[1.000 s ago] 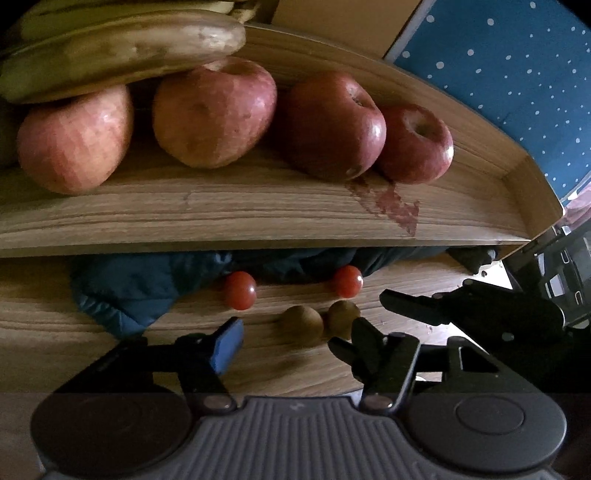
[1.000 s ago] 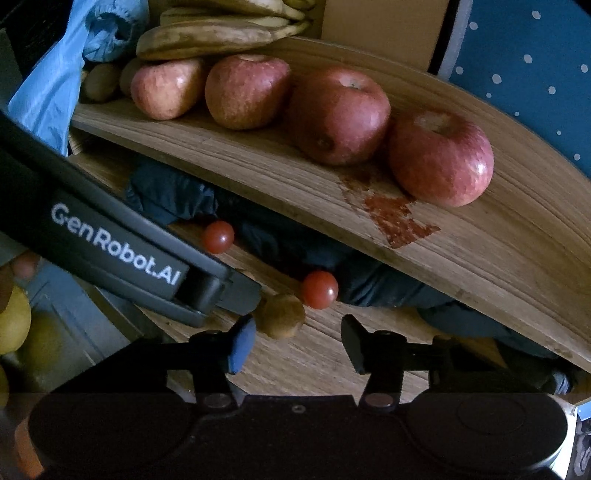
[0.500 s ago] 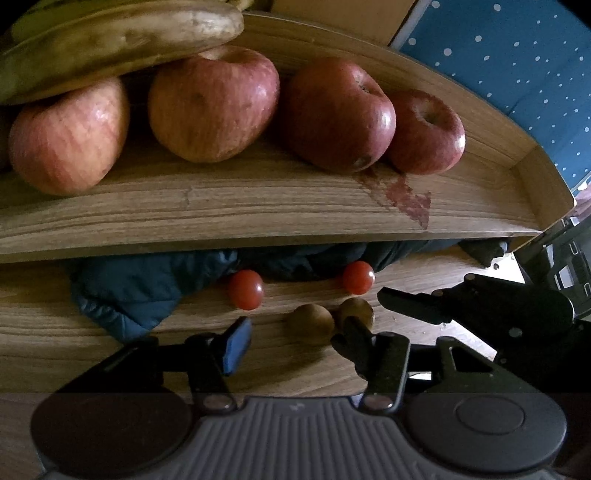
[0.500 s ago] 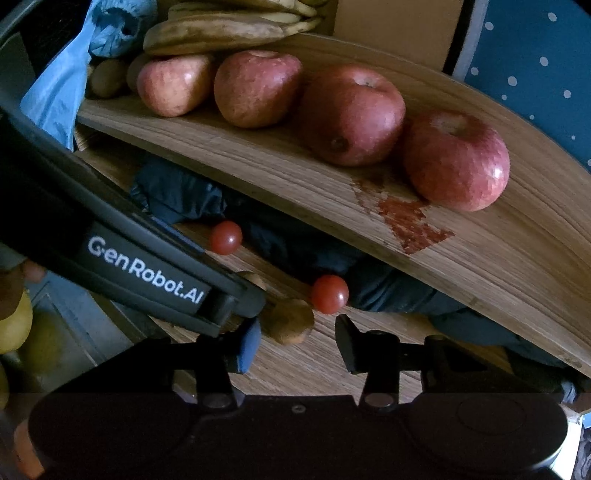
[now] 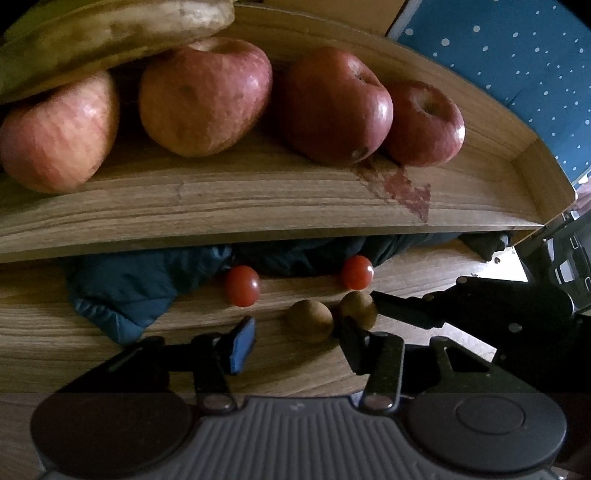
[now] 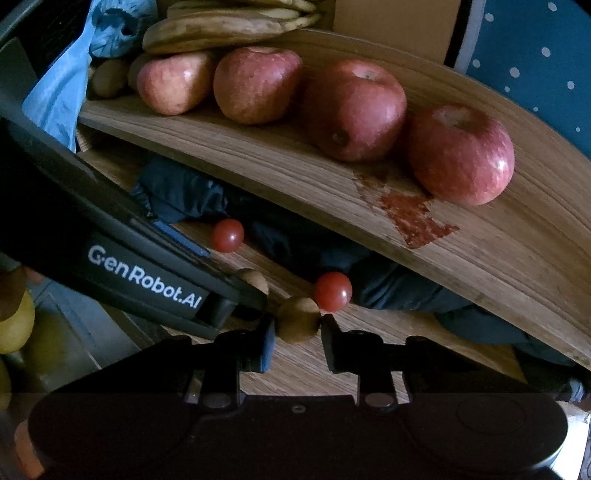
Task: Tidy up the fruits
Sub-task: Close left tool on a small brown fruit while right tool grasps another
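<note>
Your right tongs (image 6: 295,338) are closed on a small brown fruit (image 6: 298,319): both pads touch its sides, and it rests on the wooden bench (image 6: 369,339). Take that fruit as the landmark.

Your left tongs (image 5: 295,341) stand partly open and are closing. A second brown fruit (image 5: 309,320) sits between the two fingers, closer to the right-hand one; I cannot tell whether either pad touches it yet. It lies just beside the landmark fruit, on its left as the left wrist view shows them.

Touching or just behind the landmark fruit is a cherry tomato (image 6: 333,291). A second cherry tomato (image 6: 227,235) lies farther left on the bench, apart from it. Behind both tomatoes a dark blue cloth (image 6: 177,195) is bunched under the raised wooden tray (image 6: 480,258).

Above the landmark fruit, the tray carries four red apples (image 6: 354,110) in a row, with a reddish stain (image 6: 413,218) on the wood before the two right-hand ones. Bananas (image 6: 221,26) lie over the leftmost apples. A light blue bag (image 6: 74,74) hangs at the tray's left end.
</note>
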### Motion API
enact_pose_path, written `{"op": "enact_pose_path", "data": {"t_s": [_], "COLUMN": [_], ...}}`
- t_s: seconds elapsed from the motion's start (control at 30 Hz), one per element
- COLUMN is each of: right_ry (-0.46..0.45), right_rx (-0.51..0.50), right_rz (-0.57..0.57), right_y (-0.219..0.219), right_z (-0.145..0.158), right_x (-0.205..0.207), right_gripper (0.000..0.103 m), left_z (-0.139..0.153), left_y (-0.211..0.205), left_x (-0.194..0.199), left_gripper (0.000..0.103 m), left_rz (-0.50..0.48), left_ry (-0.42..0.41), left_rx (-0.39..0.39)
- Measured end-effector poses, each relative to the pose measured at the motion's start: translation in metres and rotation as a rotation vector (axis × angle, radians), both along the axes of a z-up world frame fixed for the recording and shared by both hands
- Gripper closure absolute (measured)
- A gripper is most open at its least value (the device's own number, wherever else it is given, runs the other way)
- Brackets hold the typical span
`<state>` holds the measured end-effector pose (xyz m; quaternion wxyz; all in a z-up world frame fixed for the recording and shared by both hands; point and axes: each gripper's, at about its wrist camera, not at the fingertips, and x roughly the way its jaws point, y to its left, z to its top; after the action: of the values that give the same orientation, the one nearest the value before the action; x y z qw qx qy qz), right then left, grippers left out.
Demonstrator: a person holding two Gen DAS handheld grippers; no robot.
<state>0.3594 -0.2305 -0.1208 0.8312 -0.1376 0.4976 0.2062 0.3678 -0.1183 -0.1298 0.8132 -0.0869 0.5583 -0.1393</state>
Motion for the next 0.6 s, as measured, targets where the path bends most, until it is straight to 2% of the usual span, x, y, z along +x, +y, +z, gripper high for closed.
{"op": "enact_pose_path", "data": {"t_s": [0.23, 0.6], "right_ry": [0.003, 0.008], "right_rx": [0.000, 0.000], "right_rz": [-0.008, -0.015], "right_y": [-0.001, 0.000], "right_z": [0.000, 0.001], "right_x": [0.000, -0.001], "right_gripper": [0.075, 0.075], "left_z": [-0.003, -0.006], "left_y": [-0.006, -0.017], "left_x": [0.002, 0.004], "left_gripper": [0.054, 0.069], "left_rz": [-0.004, -0.007], "left_ry": [-0.001, -0.010], "left_rx": [0.008, 0.018]}}
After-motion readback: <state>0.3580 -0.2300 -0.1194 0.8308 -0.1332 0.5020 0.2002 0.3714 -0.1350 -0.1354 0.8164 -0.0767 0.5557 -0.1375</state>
